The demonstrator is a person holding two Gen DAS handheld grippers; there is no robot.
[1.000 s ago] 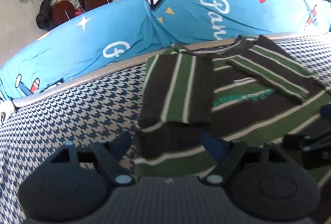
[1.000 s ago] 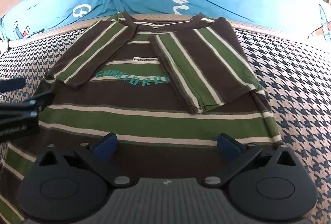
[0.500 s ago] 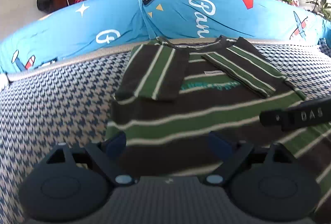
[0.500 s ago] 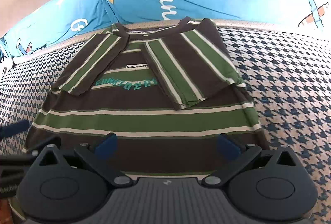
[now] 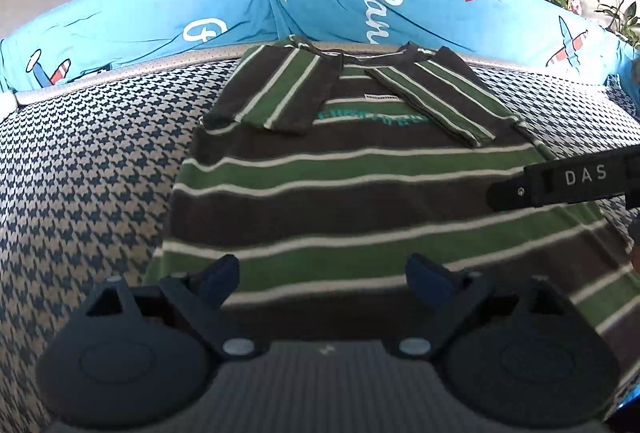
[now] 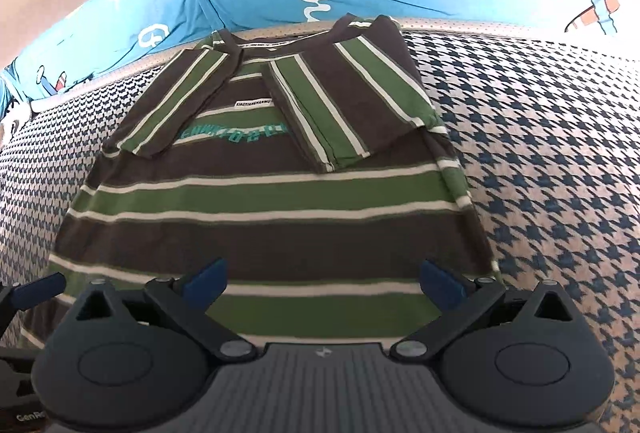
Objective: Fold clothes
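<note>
Left wrist view: striped T-shirt (image 5: pixel 360 193) lies flat mid-frame on houndstooth cover (image 5: pixel 88 161), both sleeves folded in over chest, collar toward blue cushion (image 5: pixel 360 5) at top. Left gripper (image 5: pixel 322 273) at bottom, jaws opening, nothing btwn them, above shirt hem. Right gripper's finger enters at right edge.

Right wrist view: same shirt mid-frame, hem at bottom. Right gripper (image 6: pixel 324 279) w/ jaws spread wide, empty, over hem.

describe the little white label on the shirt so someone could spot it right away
On the houndstooth bed lies a striped shirt, both sleeves folded in. Between the sleeves, below the collar, sits a white label; it is above the teal lettering, and is a short tag rather than a full-width stripe.
</note>
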